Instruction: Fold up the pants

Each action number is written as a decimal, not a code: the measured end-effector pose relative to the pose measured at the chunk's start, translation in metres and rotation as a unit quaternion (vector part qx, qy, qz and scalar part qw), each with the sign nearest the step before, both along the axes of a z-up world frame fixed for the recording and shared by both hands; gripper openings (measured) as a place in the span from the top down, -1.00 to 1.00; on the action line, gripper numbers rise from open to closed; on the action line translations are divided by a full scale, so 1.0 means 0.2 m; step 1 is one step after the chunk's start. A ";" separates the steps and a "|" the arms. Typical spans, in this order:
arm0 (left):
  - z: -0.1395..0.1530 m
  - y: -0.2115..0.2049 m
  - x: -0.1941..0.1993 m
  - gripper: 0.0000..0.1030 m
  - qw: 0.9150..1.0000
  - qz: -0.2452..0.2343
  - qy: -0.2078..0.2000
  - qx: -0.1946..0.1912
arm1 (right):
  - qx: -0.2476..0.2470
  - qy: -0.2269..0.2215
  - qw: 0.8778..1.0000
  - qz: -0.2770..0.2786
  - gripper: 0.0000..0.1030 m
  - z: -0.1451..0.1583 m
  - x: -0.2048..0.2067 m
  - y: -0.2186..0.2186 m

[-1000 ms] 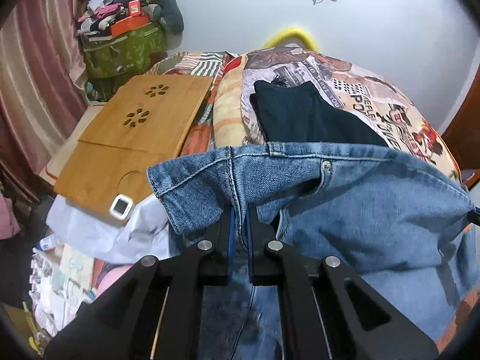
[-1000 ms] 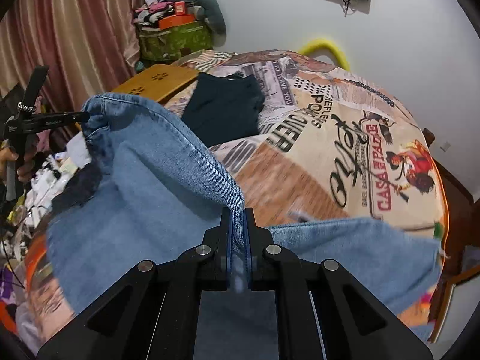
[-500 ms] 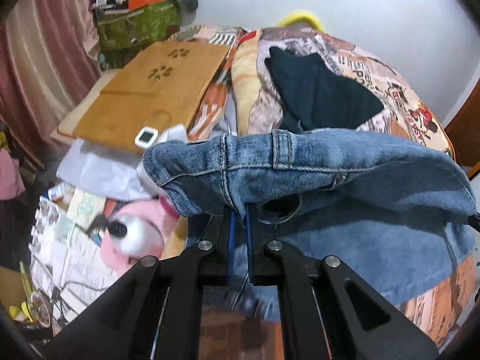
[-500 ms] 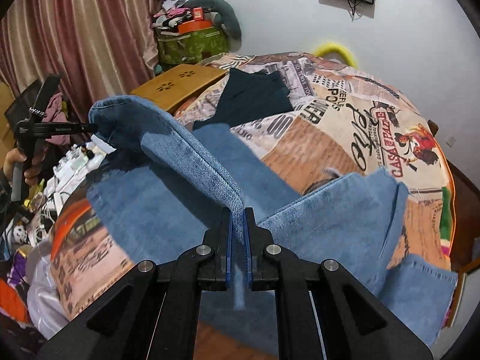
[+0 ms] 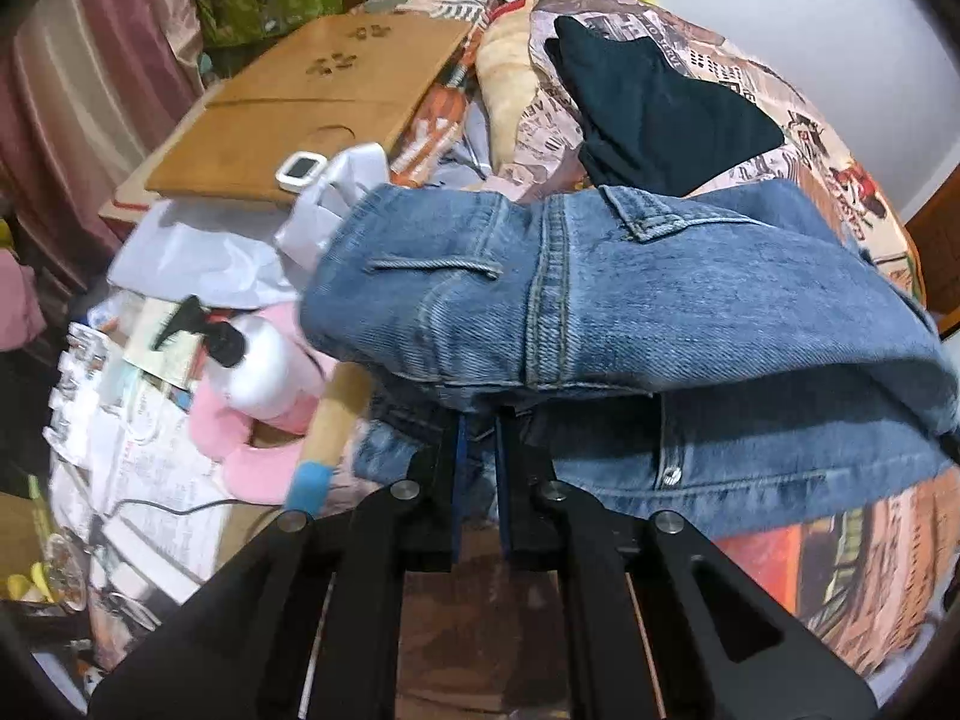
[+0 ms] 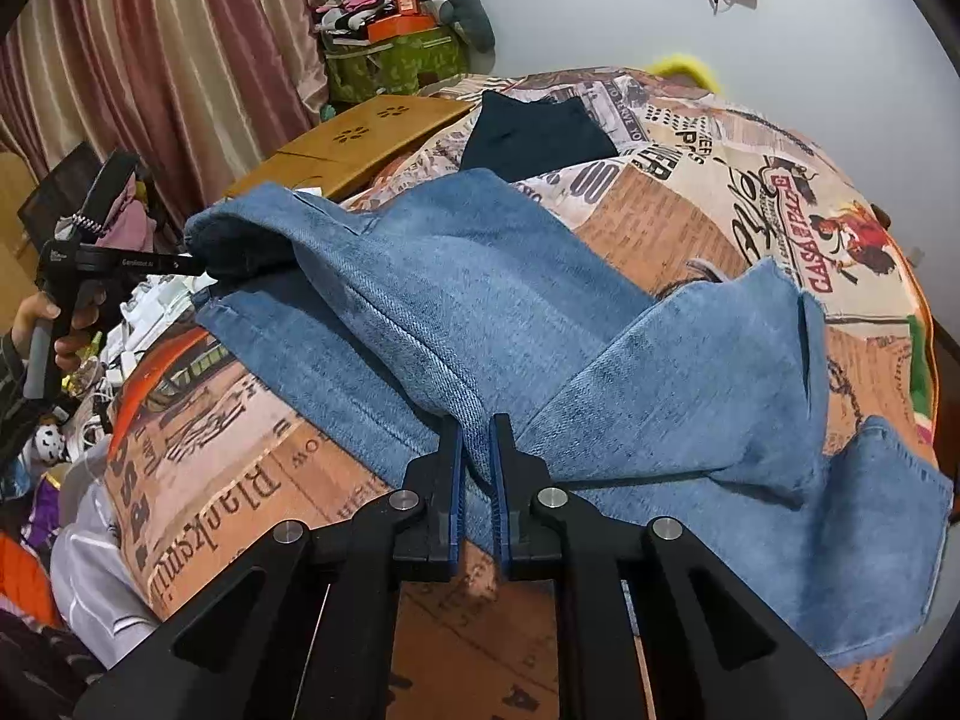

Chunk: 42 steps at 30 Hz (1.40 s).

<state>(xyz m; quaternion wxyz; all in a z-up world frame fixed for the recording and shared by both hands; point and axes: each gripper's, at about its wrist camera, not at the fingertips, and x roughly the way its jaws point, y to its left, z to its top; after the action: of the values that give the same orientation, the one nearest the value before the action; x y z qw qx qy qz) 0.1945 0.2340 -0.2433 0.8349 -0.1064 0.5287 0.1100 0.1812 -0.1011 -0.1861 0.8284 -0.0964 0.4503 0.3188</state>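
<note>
Fingers [image 5: 447, 450] on the left gripper [image 5: 478, 450] are pinched down on the waistband end of the jeans [image 5: 600, 312], with the denim draped right over the tips so you can't really see the pinch itself. Right gripper [image 6: 477, 450] has its fingers [image 6: 503, 456] clamped narrow on a fold of the same jeans [image 6: 480, 312] around the middle of the legs.

The jeans are partly doubled over on the bed [image 6: 750, 192], which has a newspaper-print cover, and the lower legs are spread flat off toward the bed's foot. In the right wrist view you can spot the left gripper [image 6: 192, 265] holding the waist end up at the bed's edge.

Just past the jeans, further up the bed, lies a dark folded garment [image 5: 654, 120]. A wooden lap tray [image 5: 324, 96] sits beside that, with a small white gadget [image 5: 300, 168] on its near corner.
</note>
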 end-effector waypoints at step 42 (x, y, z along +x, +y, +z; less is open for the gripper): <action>-0.02 -0.70 0.44 -0.39 0.993 -0.097 0.028 0.056 | 0.068 0.121 0.895 -0.425 0.07 -0.24 0.08 -1.72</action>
<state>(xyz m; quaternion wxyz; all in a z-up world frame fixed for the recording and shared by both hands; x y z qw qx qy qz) 0.2822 0.0936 -0.2463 0.8312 -0.0042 0.5526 0.0607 0.1978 -0.4460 -0.2332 0.8286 0.2004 0.5222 -0.0243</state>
